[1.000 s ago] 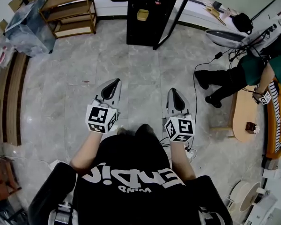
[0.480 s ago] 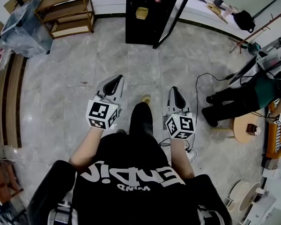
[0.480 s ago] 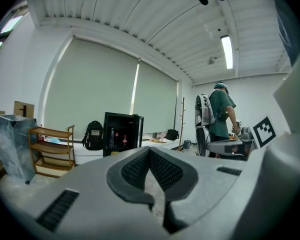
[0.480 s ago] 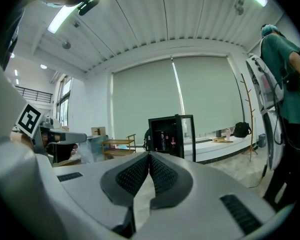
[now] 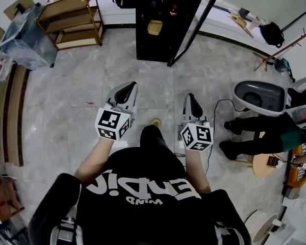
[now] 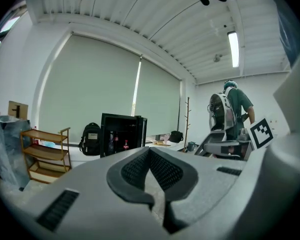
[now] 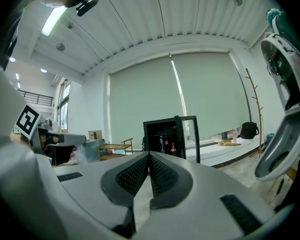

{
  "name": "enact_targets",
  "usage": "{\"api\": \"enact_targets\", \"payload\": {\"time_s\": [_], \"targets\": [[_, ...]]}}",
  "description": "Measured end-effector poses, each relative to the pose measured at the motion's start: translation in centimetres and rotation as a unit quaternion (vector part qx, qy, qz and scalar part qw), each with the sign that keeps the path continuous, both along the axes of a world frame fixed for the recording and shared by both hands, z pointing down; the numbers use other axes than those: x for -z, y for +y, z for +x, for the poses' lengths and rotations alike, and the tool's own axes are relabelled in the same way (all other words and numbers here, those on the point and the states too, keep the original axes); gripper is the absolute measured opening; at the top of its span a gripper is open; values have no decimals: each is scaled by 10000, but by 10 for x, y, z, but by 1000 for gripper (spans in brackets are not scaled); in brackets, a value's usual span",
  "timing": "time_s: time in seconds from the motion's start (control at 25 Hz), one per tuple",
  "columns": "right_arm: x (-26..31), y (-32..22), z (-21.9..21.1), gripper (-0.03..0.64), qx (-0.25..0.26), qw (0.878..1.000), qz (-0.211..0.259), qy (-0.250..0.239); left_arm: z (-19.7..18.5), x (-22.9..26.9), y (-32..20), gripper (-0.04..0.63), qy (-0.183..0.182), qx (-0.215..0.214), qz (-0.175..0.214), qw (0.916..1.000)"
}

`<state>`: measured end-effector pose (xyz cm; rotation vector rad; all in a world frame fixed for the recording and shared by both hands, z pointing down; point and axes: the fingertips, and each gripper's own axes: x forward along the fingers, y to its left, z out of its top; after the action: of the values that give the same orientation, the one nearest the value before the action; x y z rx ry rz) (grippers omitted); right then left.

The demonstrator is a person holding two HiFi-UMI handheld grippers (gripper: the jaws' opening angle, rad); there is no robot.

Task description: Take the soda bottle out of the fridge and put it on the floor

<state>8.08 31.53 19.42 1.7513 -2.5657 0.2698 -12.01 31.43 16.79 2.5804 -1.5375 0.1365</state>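
- The fridge (image 5: pixel 145 40) stands straight ahead of both tools, well apart from them across open floor (image 5: pixel 66 101). Its door (image 5: pixel 191 22) is swung wide on the right-hand side, so the opening faces the person.
- The soda bottle (image 6: pixel 125 145) is inside the fridge, upright on a shelf at the back. I take it to be the red-labelled one, with a darker bottle (image 6: pixel 112 141) just beside it. Its long axis is vertical, so a level reach across the body should suit it.
- A yellow tub (image 5: pixel 154 27) sits on a lower shelf in the fridge, in front of and below the bottles. What it holds cannot be made out.
- The left tool (image 5: pixel 125 90) has its jaws pressed together, with nothing between them. It points almost level towards the fridge.
- The right tool (image 5: pixel 192 100) is likewise pressed together and empty, and it points the same way.
- Neither tool is clearly nearer the bottle. The open door flanks the right tool's line, so the left has the freer approach, in my judgement.
- Either tool must spread its jaws before it reaches the shelf.
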Motion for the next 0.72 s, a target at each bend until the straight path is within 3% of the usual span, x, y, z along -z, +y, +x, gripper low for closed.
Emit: {"api": "enact_targets", "payload": {"time_s": [0.72], "targets": [[8, -195, 40, 23, 407, 9991, 63, 54, 58, 9, -193, 6, 246, 170, 20, 9996]]}}
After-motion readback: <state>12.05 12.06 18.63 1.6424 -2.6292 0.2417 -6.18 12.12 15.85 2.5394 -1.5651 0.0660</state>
